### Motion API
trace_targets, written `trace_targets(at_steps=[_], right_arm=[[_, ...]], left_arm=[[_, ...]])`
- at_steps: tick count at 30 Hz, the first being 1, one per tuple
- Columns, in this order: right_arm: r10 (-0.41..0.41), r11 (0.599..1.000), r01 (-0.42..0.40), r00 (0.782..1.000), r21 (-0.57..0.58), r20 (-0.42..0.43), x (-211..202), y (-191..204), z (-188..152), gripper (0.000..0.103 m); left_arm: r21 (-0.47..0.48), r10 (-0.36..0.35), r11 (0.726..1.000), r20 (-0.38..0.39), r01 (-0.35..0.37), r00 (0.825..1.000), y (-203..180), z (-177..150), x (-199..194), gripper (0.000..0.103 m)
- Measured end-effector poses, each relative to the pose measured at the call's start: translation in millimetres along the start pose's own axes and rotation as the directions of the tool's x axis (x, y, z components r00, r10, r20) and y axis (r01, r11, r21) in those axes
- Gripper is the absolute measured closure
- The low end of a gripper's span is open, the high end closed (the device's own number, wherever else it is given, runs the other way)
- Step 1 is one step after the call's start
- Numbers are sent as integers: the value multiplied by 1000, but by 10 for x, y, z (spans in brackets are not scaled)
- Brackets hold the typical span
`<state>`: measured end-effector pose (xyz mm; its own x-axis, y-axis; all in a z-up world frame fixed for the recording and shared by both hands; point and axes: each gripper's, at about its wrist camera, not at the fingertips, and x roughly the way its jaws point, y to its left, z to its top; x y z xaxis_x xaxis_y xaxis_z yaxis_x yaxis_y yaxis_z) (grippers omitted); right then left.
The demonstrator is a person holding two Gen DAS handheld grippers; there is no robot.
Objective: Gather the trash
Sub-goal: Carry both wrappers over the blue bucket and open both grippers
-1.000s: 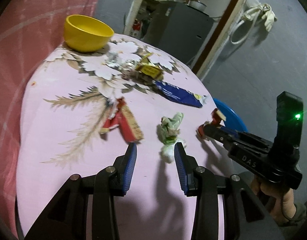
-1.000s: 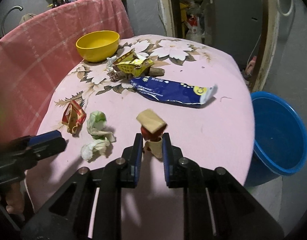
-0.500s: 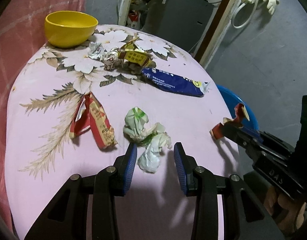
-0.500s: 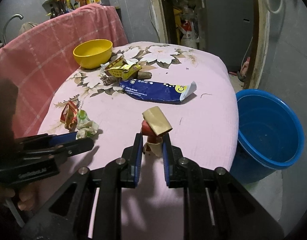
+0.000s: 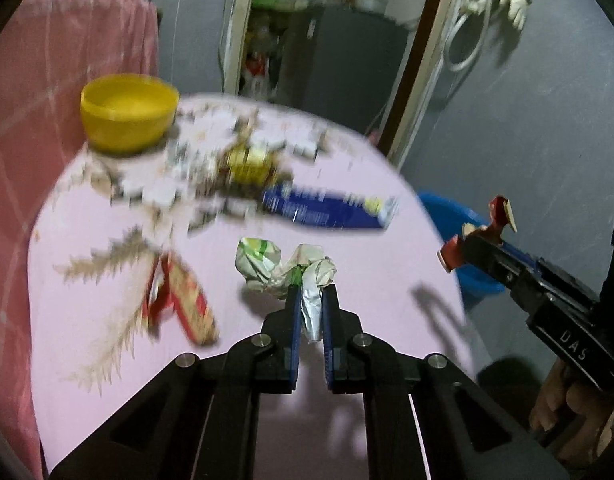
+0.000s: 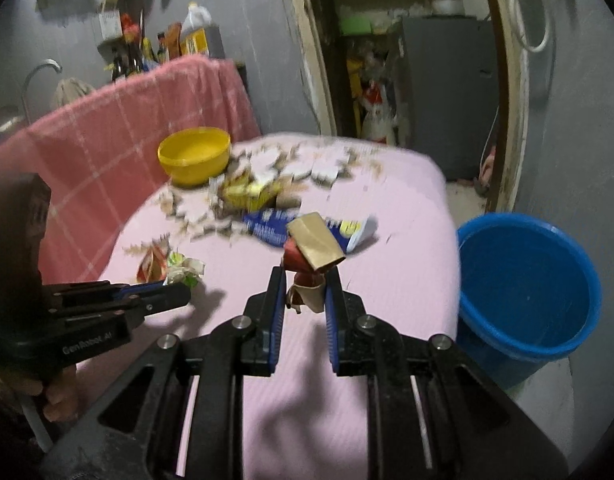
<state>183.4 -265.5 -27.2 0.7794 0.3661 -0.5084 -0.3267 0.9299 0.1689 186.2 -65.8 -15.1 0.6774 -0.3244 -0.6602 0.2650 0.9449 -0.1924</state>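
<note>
Crumpled wrapper (image 5: 285, 266): near middle of the pink tabletop (image 5: 107, 240), its white tail pinched.
Left gripper (image 5: 311, 314): jaws closing on that tail.
Right gripper (image 6: 305, 300): jaws clamped on red-and-tan wrapper (image 6: 313, 246).
Blue bucket (image 6: 527, 288): right of tabletop.

My two wrist fisheyes sit close, angled down over the pink counter (image 5: 387, 300); both share the yellow bowl (image 6: 194, 155), blue bucket (image 6: 527, 280) and far doorway.

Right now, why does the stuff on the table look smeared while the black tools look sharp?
Left wrist view: motion blur smears the yellow bowl and blue wrapper; the fingers ride with the camera, so stay crisp. Right wrist view: same smear on the tablecloth; fisheye bends the doorframe.
</note>
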Motion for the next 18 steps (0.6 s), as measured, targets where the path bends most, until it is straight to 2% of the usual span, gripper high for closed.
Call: trace_targets(at_steps=[3,5,8,13,16,18], right_arm=[[-24,1000,25,996,-10,87,-159,-76,136,59],[-42,999,44,988,-16,150,-283,-140,248,59],[-76,996,82,968,-18,240,-476,-255,413,59],[-140,988,153,925,-8,353,-755,-479,651,59],[-190,979,206,898,2,398,-875,-647,757,58],[-216,973,231,883,15,417,-929,-751,797,58]], left_arm=[[28,-38,999,109,35,993,-168,160,-96,96],[60,-64,997,187,54,980,-305,276,-161,96],[105,-107,991,306,78,946,-532,461,-243,96],[185,-176,978,456,100,872,-921,749,-313,96],[236,-215,966,499,107,839,-1154,858,-317,95],[263,-245,957,508,122,826,-1280,919,-277,95]])
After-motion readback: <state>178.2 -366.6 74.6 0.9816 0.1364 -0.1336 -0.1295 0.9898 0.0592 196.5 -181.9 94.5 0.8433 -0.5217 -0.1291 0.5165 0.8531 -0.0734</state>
